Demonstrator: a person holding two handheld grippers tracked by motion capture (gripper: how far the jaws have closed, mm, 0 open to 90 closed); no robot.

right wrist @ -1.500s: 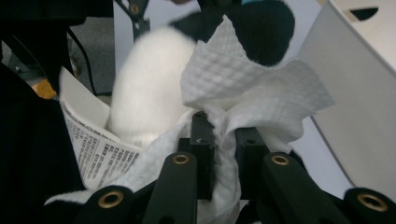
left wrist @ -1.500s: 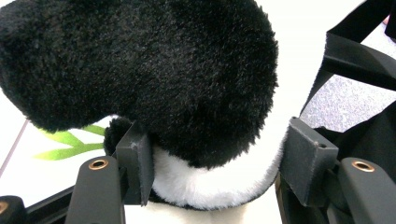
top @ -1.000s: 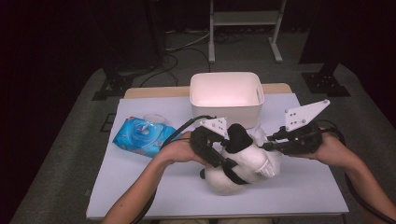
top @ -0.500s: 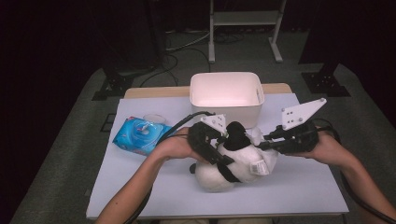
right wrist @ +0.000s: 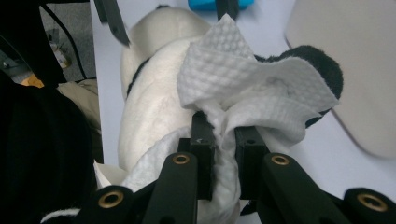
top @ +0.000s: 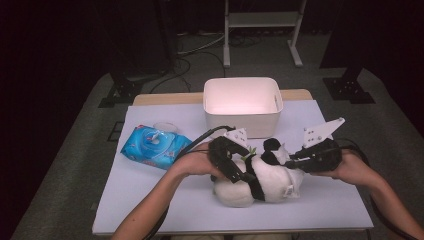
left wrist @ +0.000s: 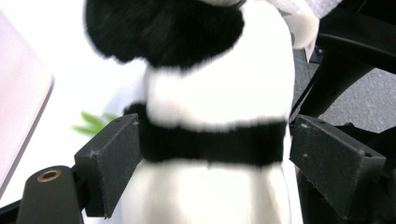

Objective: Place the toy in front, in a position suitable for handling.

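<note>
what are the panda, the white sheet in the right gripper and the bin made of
Panda: plush fabric, going by its fuzzy black and white pile. White sheet: likely a wet wipe or paper towel, with a dimpled embossed texture and soft crumpling. Bin: probably matte plastic, with smooth rigid walls and rounded corners.

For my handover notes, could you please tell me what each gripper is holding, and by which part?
The right gripper pinches a white wipe at its bunched middle. The left gripper straddles the panda toy, jaws just opened, holding nothing.

white bin point(top: 243, 107) blocks behind, front table point(top: 165, 210) open
</note>
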